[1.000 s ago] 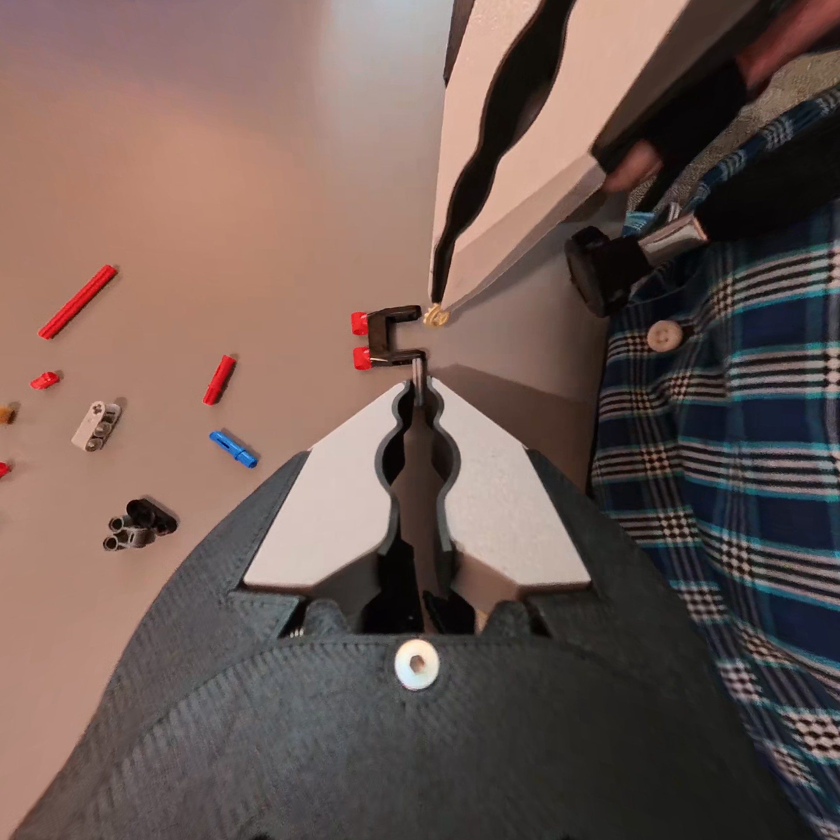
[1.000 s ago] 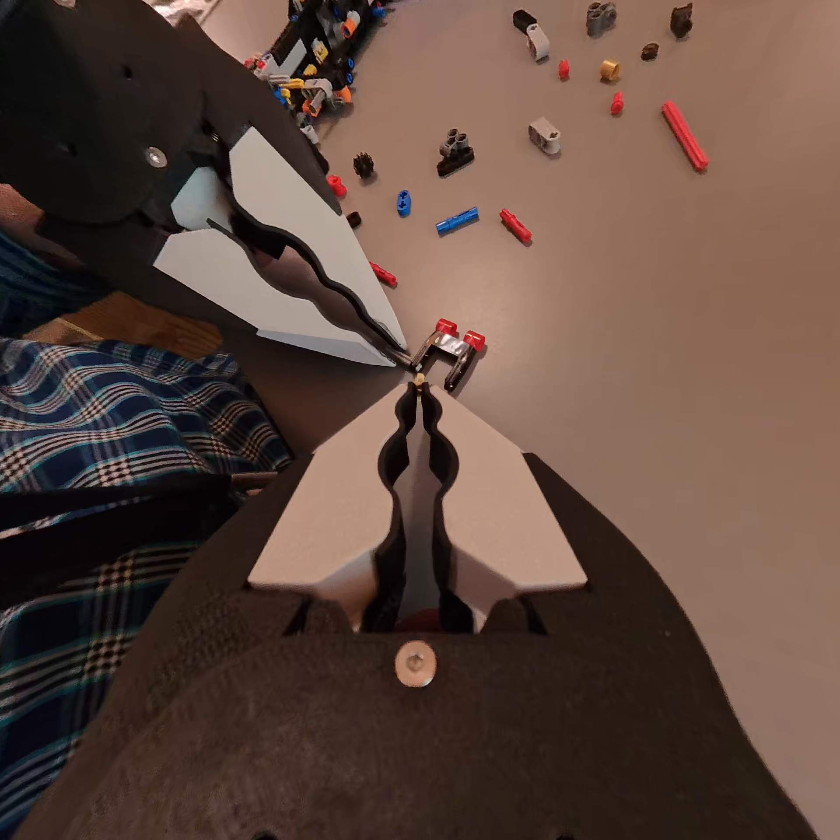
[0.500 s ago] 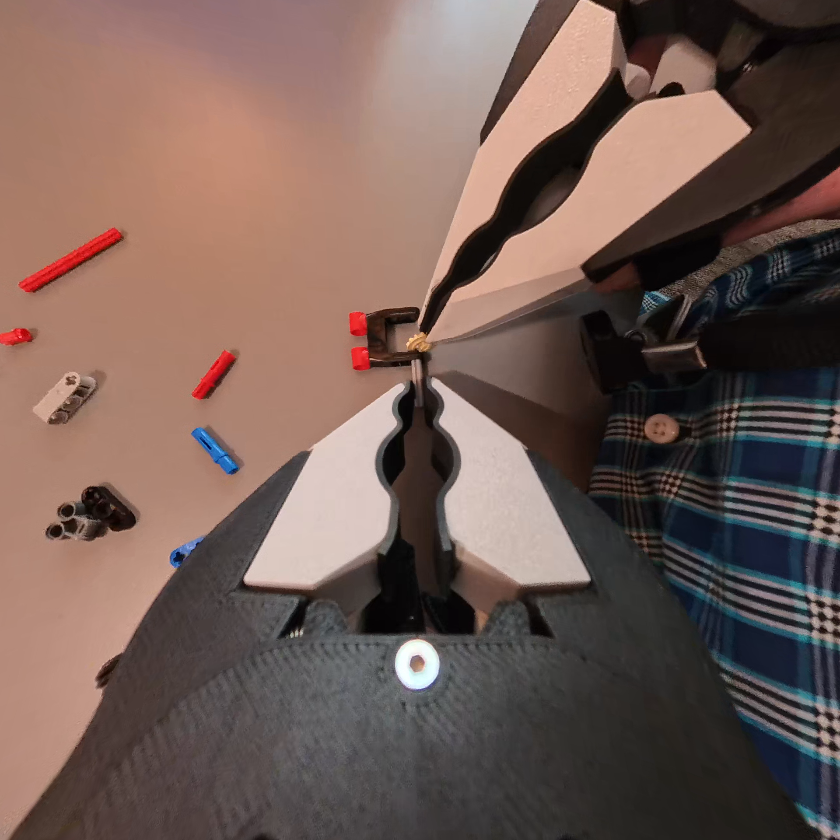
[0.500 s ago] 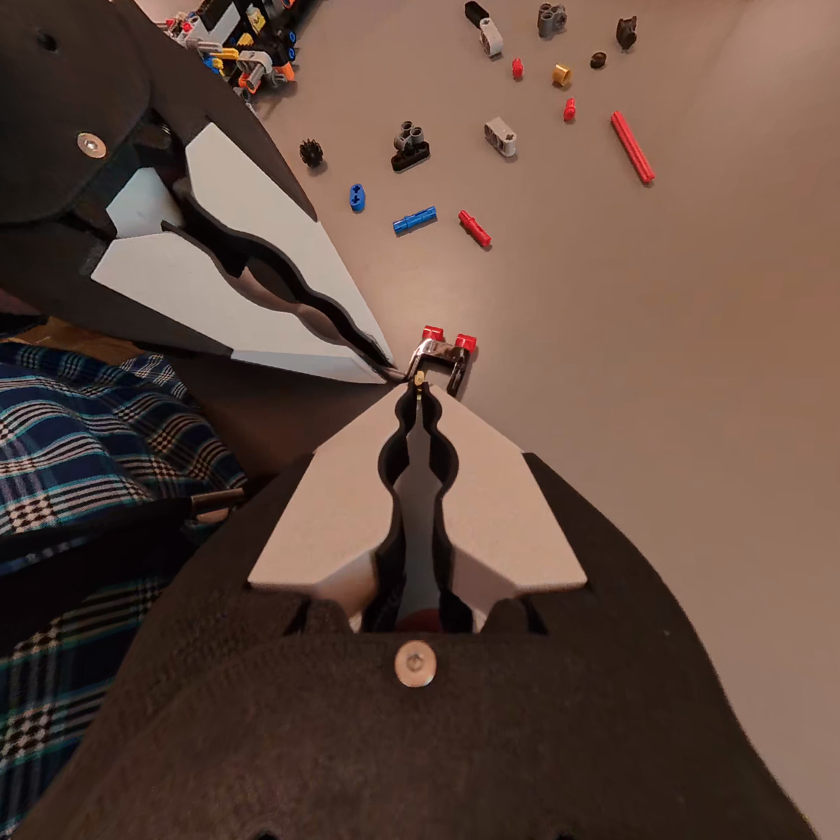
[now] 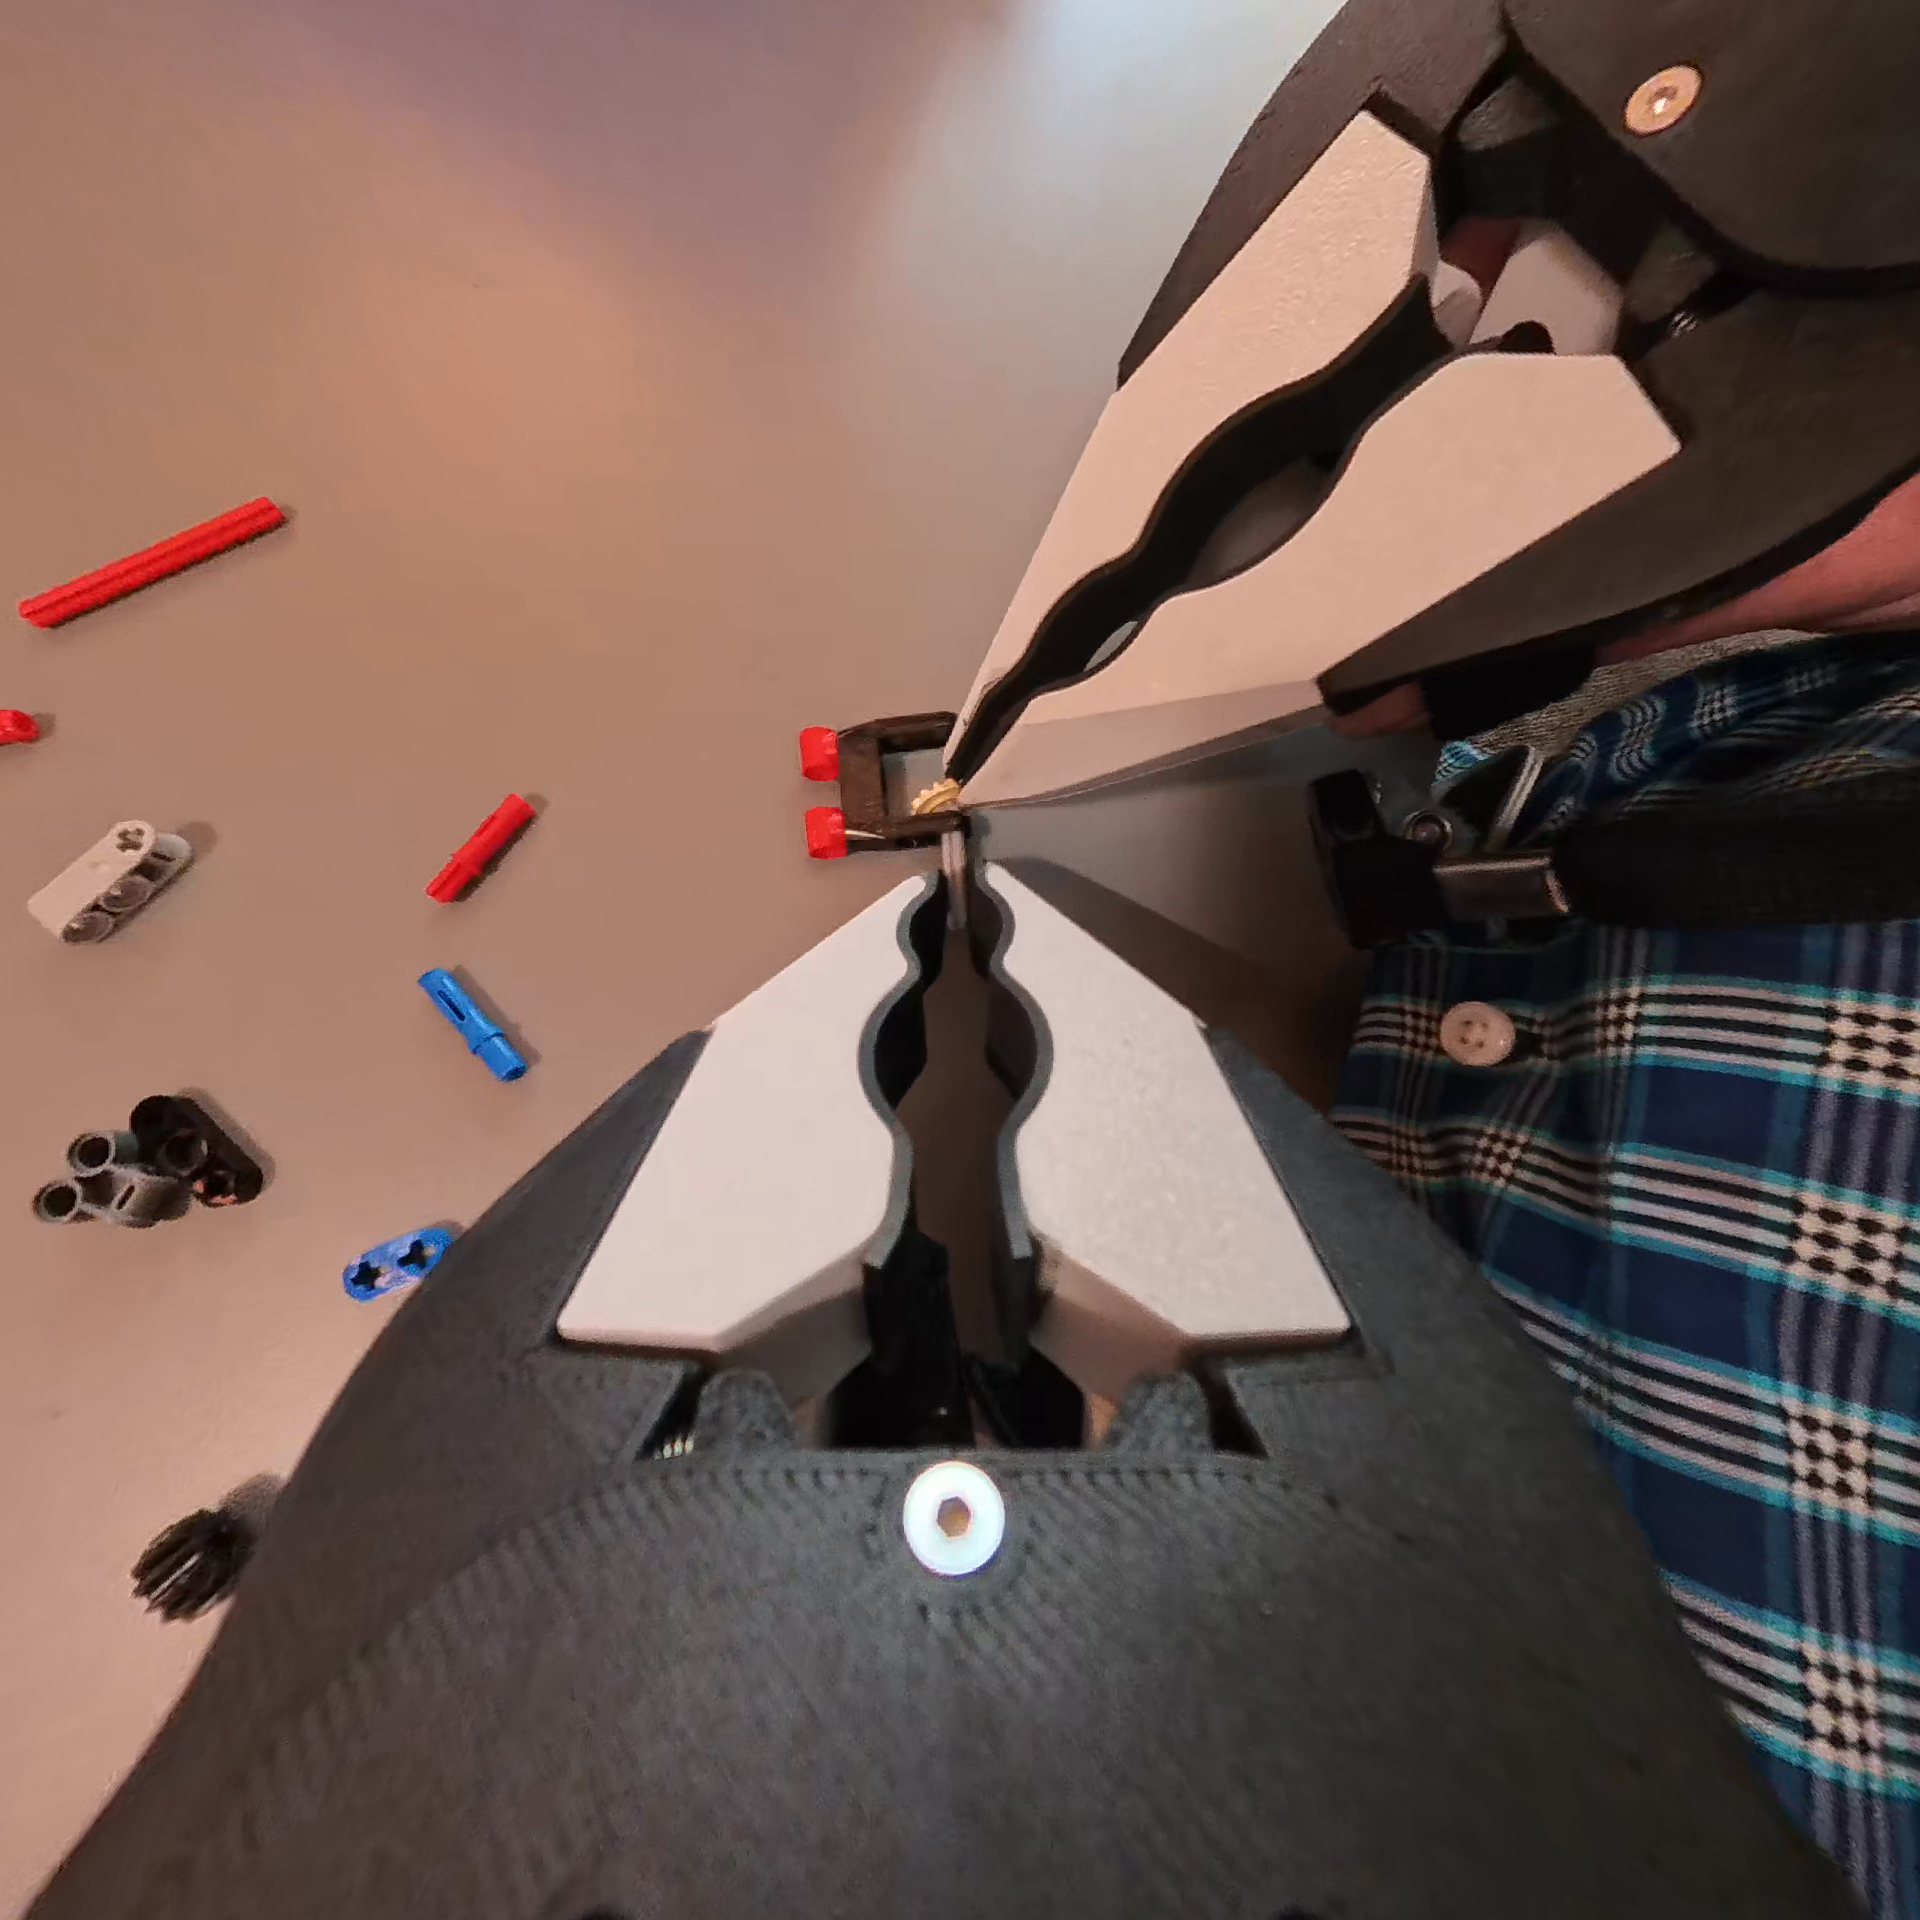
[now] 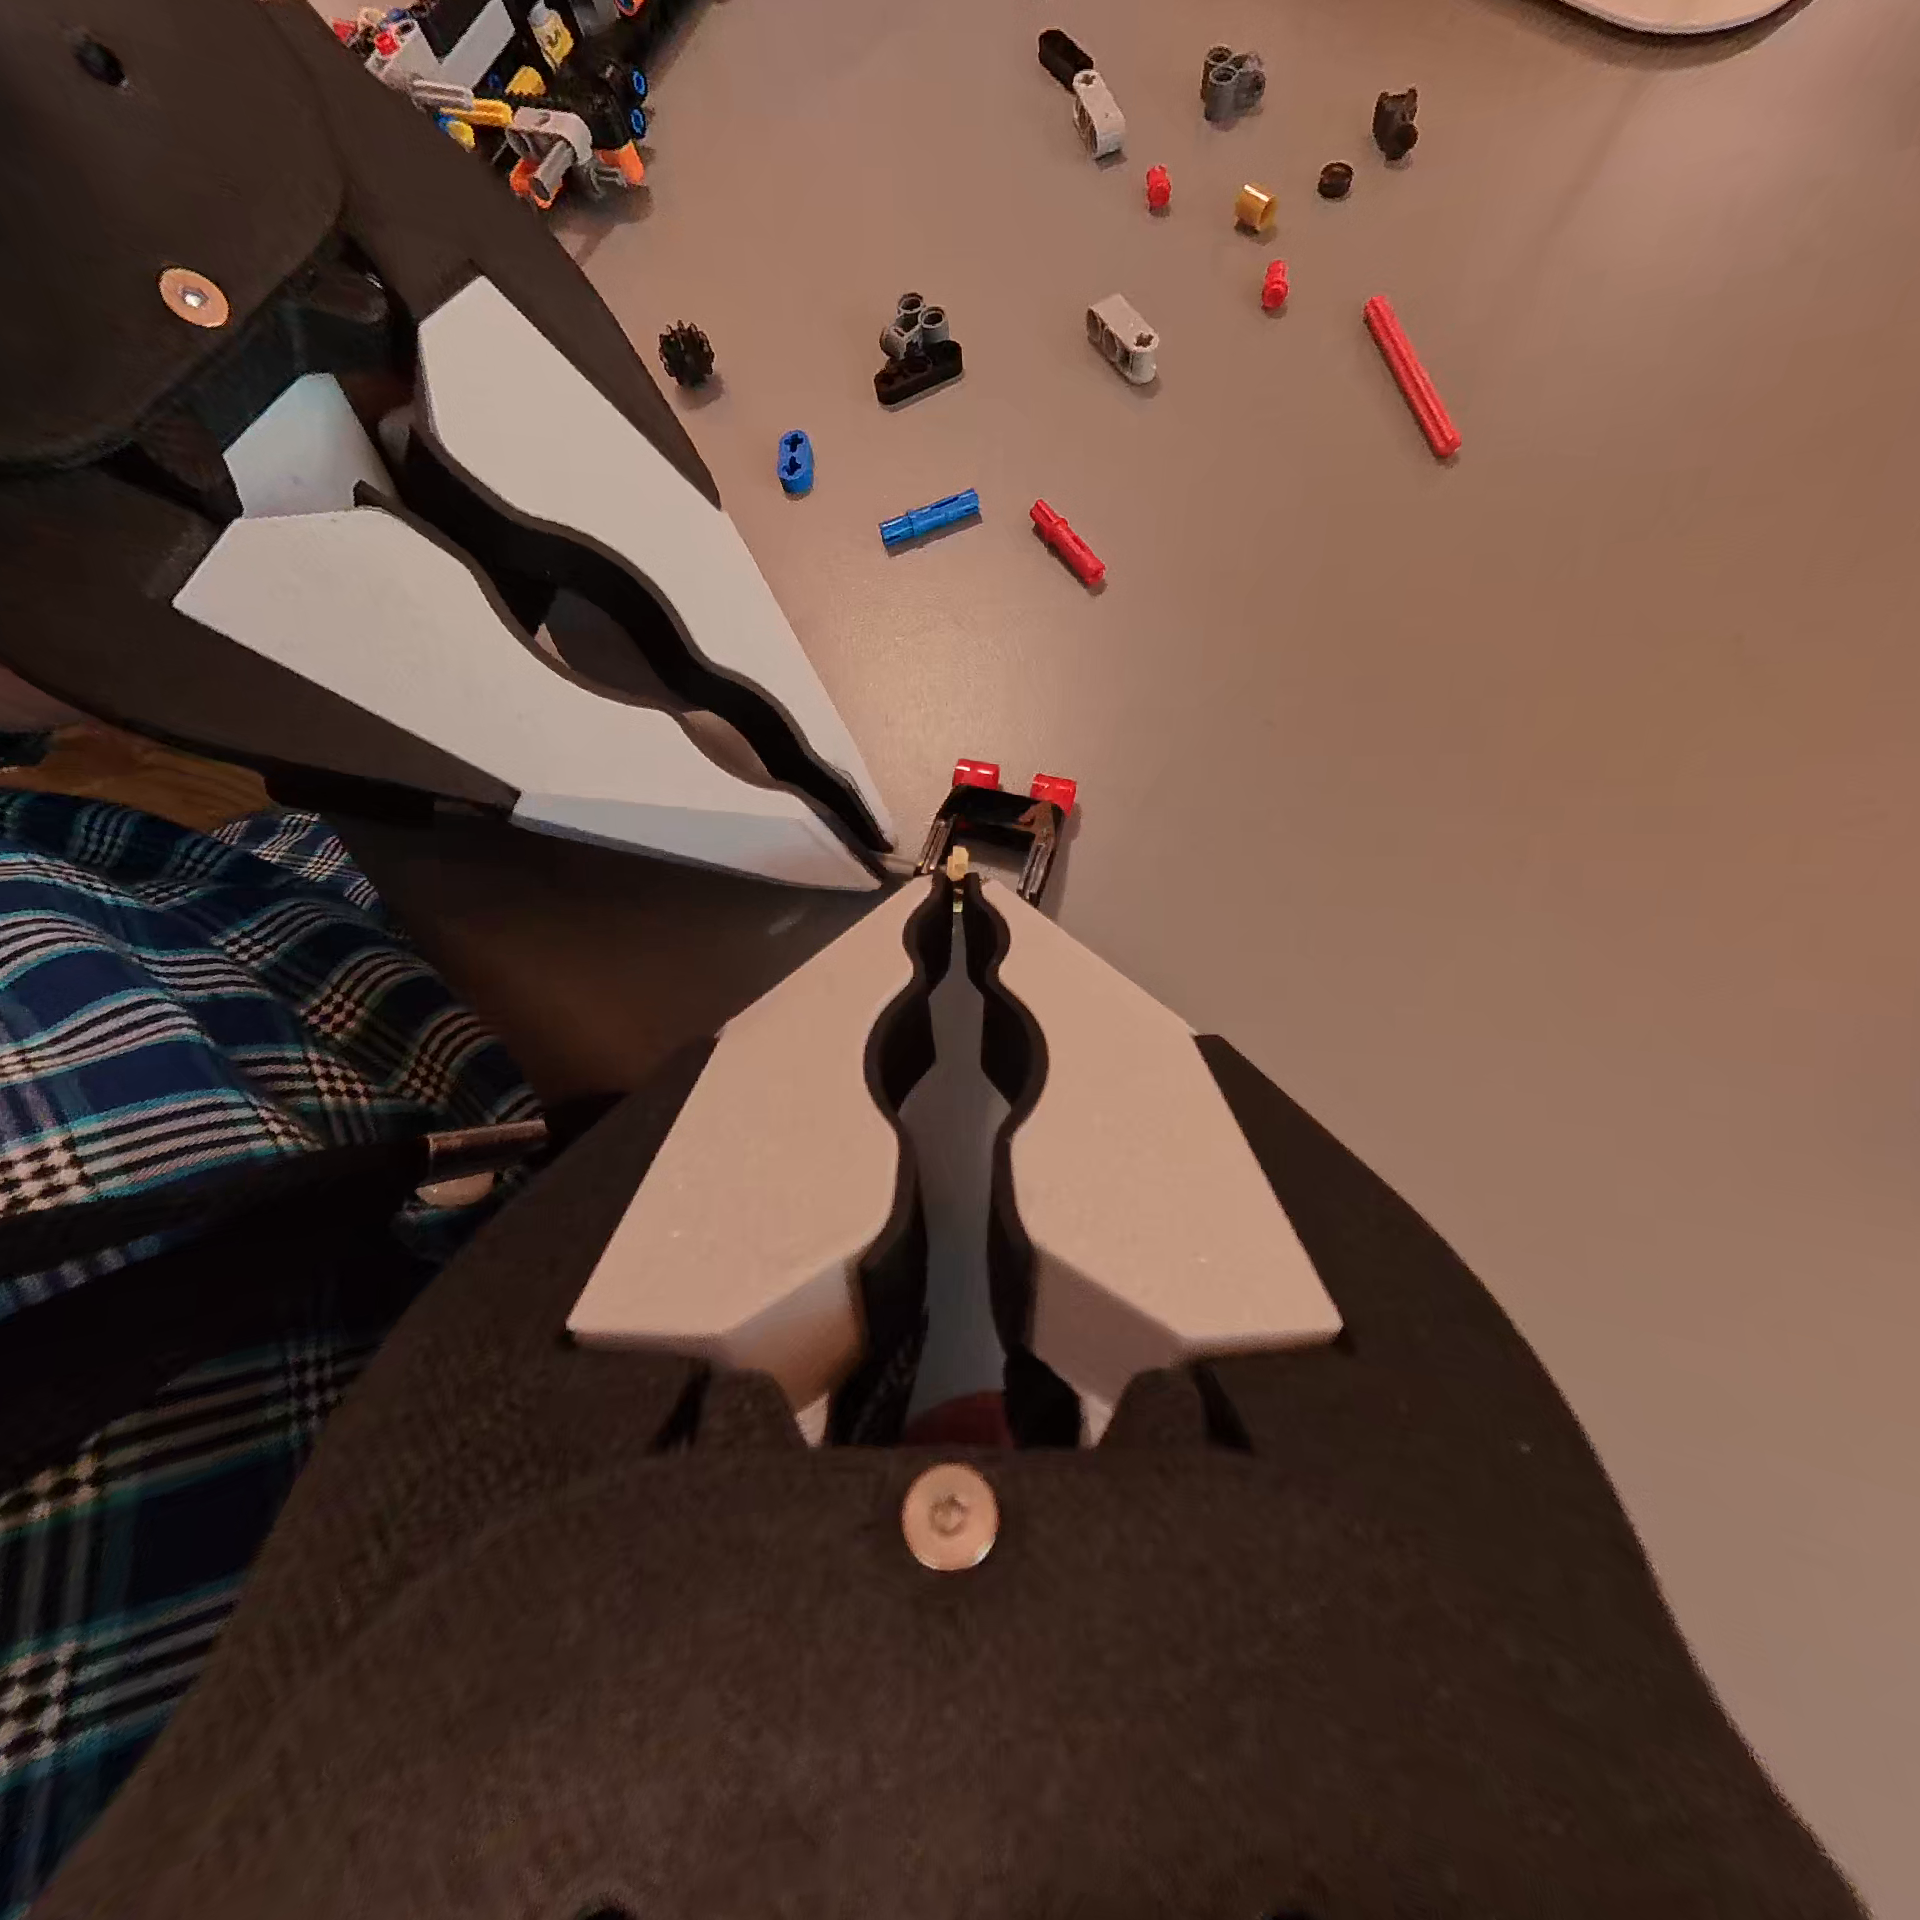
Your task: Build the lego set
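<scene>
My left gripper (image 5: 956,891) is shut on a short grey axle (image 5: 954,868) that sticks out of a black U-shaped frame (image 5: 864,781) with two red pins (image 5: 821,792), held just above the table. My right gripper (image 6: 956,891) is shut on a small tan gear (image 6: 958,860) and holds it inside the frame's opening (image 6: 1003,821), next to the axle. In the left wrist view the right gripper (image 5: 958,771) comes in from the upper right with the gear (image 5: 933,802) at its tips. In the right wrist view the left gripper (image 6: 883,850) comes in from the upper left.
Loose parts lie on the brown table: a long red axle (image 6: 1411,376), a red pin (image 6: 1067,542), a blue pin (image 6: 928,517), a blue link (image 6: 795,460), a grey connector (image 6: 1122,338), a black gear (image 6: 686,353). A part-built model (image 6: 540,104) stands far left. A plaid shirt (image 5: 1662,1195) is close. The grippers are tip to tip, or close to it. My left gripper's tips are some 11 cm from the blue link (image 6: 795,460). My left wrist view (image 5: 406,1255) looks at it from another angle.
My right gripper has carried the tan gear from beside the frame's open end into the gap between its arms, against the axle. My left gripper has kept its hold.
</scene>
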Motion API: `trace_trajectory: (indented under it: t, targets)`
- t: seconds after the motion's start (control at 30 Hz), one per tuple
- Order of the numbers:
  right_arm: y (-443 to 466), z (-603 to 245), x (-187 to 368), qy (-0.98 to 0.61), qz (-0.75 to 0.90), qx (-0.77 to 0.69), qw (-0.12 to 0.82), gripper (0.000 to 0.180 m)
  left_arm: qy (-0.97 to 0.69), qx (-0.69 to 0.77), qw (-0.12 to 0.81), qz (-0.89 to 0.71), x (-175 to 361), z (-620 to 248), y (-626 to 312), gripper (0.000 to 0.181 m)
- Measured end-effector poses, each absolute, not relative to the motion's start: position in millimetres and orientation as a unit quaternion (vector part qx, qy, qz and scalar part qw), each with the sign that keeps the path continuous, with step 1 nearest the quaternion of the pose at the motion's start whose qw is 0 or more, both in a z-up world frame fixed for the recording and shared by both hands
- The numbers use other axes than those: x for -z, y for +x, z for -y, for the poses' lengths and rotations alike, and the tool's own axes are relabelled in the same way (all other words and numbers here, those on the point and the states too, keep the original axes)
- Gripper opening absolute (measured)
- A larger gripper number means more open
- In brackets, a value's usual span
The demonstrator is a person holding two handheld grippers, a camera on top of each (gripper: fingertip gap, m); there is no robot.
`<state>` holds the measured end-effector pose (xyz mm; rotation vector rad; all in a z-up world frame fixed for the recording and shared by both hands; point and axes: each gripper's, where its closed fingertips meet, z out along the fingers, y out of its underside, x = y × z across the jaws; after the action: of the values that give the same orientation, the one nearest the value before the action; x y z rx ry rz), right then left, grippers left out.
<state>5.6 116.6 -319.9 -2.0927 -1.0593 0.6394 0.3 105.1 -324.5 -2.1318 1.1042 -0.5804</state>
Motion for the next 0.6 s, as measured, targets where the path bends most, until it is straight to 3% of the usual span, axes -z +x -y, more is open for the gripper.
trace_trajectory:
  t: [0.6]
  targets:
    - [5.9, -116.7, 318.3, -0.804, 0.409, -0.244, 0.357, 0.0, -0.826, 0.251, 0.317, -0.391, 323.6, -106.9, 1.6, 0.002]
